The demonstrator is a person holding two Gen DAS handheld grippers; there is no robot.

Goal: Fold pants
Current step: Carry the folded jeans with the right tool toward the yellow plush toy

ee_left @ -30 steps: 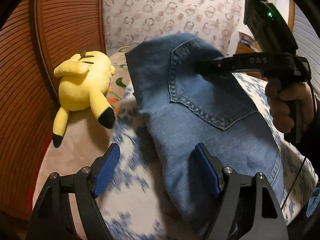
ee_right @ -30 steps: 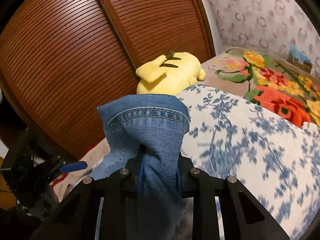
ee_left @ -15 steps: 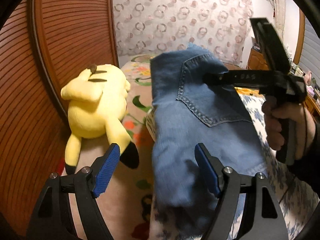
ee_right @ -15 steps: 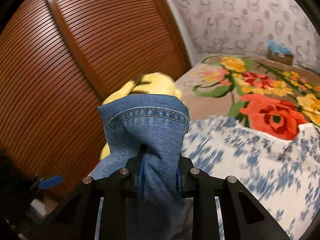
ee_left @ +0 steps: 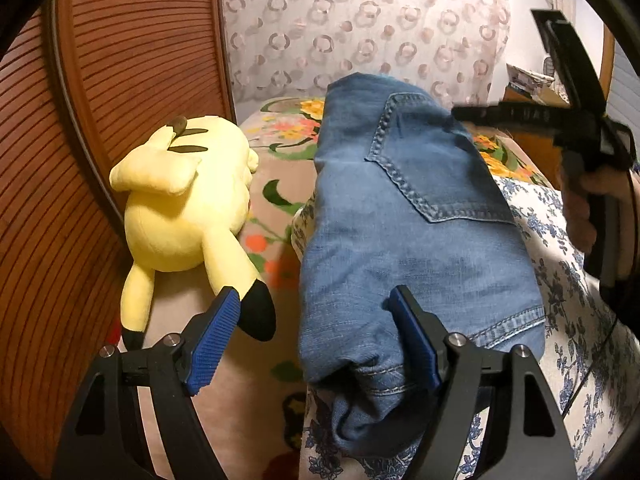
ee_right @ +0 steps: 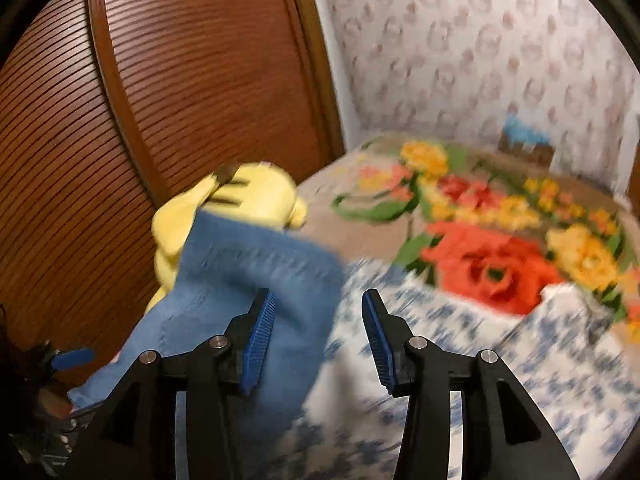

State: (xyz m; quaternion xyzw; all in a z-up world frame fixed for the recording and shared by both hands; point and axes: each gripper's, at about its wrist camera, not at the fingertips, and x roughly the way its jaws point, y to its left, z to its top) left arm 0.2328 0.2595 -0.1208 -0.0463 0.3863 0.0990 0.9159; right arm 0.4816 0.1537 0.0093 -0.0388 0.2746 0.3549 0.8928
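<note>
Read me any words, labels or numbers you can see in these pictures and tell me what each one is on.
"UAS" or "DAS": faint pale letters on the black bar of the right gripper, blurred, so uncertain.
Jeans, yellow plush toy and flowered bedding: no text visible.

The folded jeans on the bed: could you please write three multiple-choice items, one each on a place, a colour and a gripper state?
1. The yellow plush toy lies where, in the left wrist view?
A. left of the jeans
B. on top of them
C. on the floor

2. The gripper pads are:
A. red
B. blue
C. green

3. The right gripper is:
A. shut on the jeans
B. open
C. out of view

Answers: 1 A, the toy lies beside the denim; 2 B, ribbed blue pads; 3 B, jaws spread, nothing between.
</note>
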